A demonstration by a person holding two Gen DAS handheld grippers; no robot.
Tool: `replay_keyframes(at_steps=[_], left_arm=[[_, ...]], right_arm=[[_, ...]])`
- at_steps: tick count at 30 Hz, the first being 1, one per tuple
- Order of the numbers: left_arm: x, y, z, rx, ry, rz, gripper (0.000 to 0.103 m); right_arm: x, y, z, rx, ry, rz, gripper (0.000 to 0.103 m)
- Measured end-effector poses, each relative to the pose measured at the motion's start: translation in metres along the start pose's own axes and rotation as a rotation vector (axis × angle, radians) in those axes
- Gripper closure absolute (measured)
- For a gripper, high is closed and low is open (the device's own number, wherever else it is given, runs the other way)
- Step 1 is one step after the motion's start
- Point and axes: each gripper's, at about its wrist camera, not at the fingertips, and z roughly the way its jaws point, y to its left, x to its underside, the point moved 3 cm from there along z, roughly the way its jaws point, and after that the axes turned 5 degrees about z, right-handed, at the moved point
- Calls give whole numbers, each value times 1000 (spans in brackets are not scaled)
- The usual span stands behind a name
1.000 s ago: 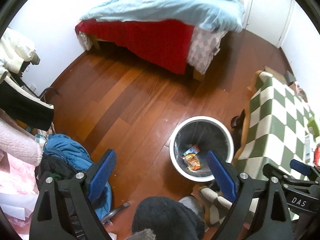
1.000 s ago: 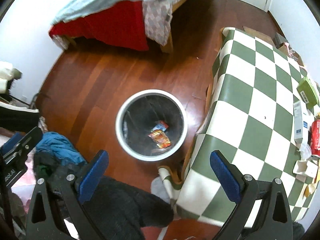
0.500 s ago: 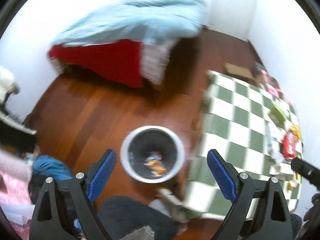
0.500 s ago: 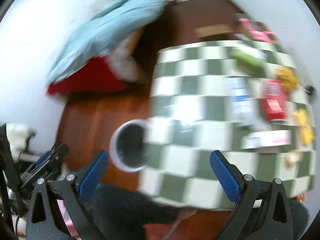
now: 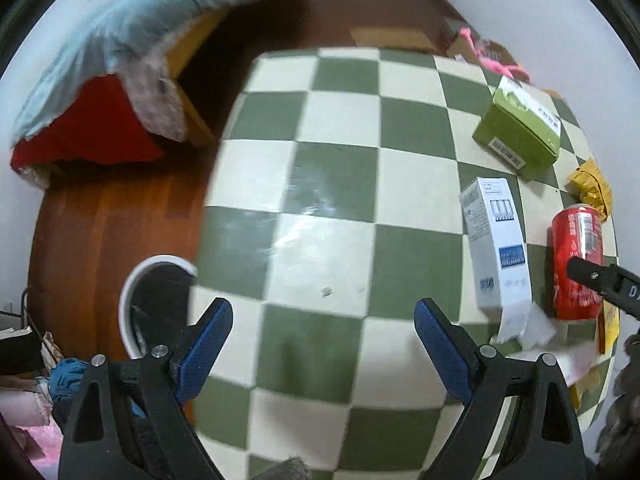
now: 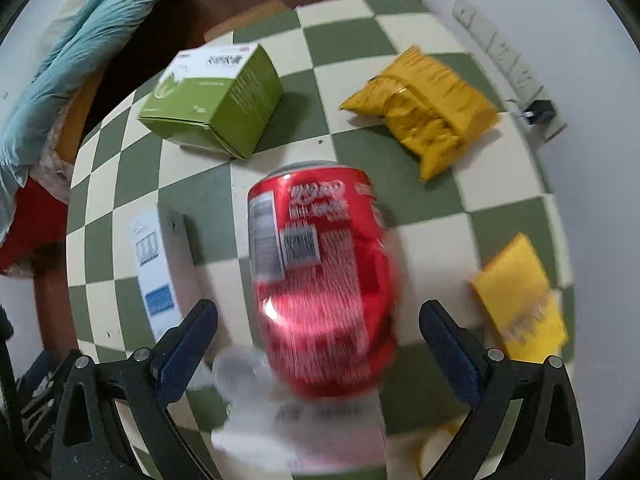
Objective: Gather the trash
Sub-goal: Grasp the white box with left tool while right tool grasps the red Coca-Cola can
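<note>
A red soda can [image 6: 320,276] lies on its side on the green-and-white checked table [image 6: 400,32]; it also shows in the left wrist view [image 5: 576,256]. My right gripper [image 6: 320,344] is open, its fingers on either side of the can's near end, not touching it. My left gripper [image 5: 324,340] is open and empty above bare table [image 5: 340,140]. The white trash bin [image 5: 132,296] stands on the floor left of the table, partly hidden by the table edge.
Also on the table: a green box [image 6: 212,100], a white and blue carton [image 5: 496,240], a crumpled yellow bag [image 6: 424,108], a yellow packet [image 6: 520,300] and white paper scraps [image 6: 244,392]. A bed with a blue cover [image 5: 132,28] stands across the wooden floor.
Both grippers have swung from above the trash bin to over the table. The right gripper has come down close to the red can. Both stay open.
</note>
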Motion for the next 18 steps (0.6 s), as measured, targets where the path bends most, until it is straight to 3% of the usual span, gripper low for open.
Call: replay_keyframes(at_steps=[1,2,7,14,16,18], left_arm=[[-4,-5,3,6,4,3,10],[-10,-11,6,15,6,7,10],[-25,-42,7,105,12,21,10],[-41,-98,31,275,84,60,12],[-42,-111,37,278,97,80,18],[-45,-117,45,259,117,101,41]], right_arm=[[-3,0,7,0,13,-3,15],[-4,-1,13,0,24,-2,17],[-9,-19,7,-35,2,21,18],[-18,-47,10,-3,9,74,18],[-17,-47,13,-3,13,80,18],[-18,-48,14,1,11,76,18]])
